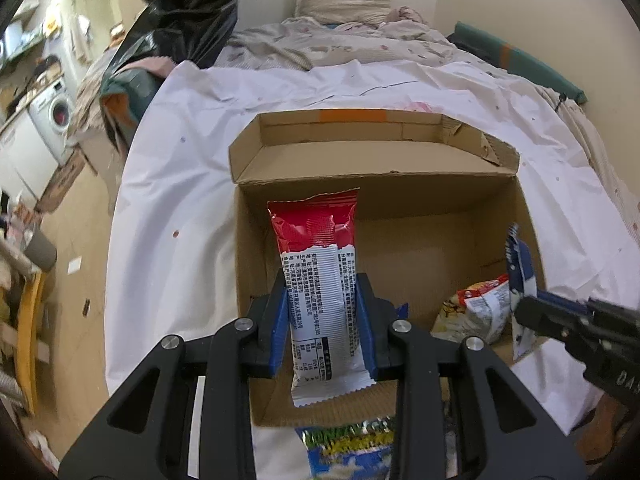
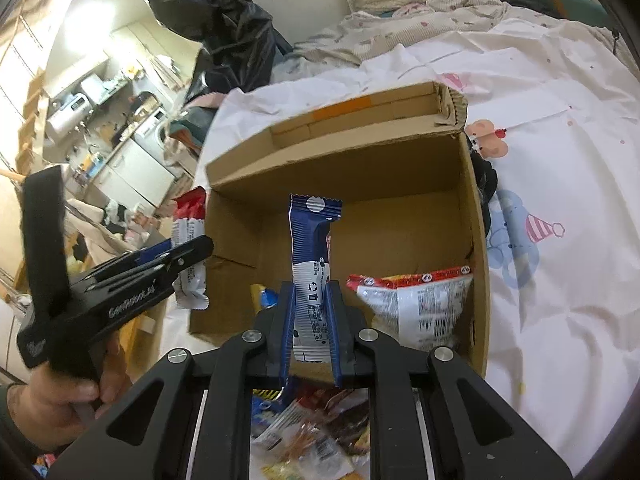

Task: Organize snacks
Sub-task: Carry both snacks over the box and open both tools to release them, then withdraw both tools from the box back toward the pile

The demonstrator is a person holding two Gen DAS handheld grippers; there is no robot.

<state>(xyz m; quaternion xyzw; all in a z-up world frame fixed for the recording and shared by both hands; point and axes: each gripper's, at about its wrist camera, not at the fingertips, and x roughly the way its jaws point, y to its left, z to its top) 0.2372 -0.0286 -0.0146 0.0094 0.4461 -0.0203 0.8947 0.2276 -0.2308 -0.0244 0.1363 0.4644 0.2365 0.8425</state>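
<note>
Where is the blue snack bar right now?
The blue bar is pinched upright in the right gripper, over the open box, above the red-topped bag inside.

Both wrist cams close over box (image 1: 400,216)

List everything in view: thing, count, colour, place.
cardboard box: one, brown, open on the white sheet.
red-and-white snack pack: one, held over the box's left side.
blue-and-white snack bar: one, held over the box.
red-topped snack bag: one, inside the box, right corner.
loose snacks: several, mixed colours, before the box.
white sheet: one, over the bed.
black bag: one, left of the bed.
left gripper: shut on the red-and-white pack.
right gripper: shut on the blue bar.
hand: one, holding the left gripper.
</note>
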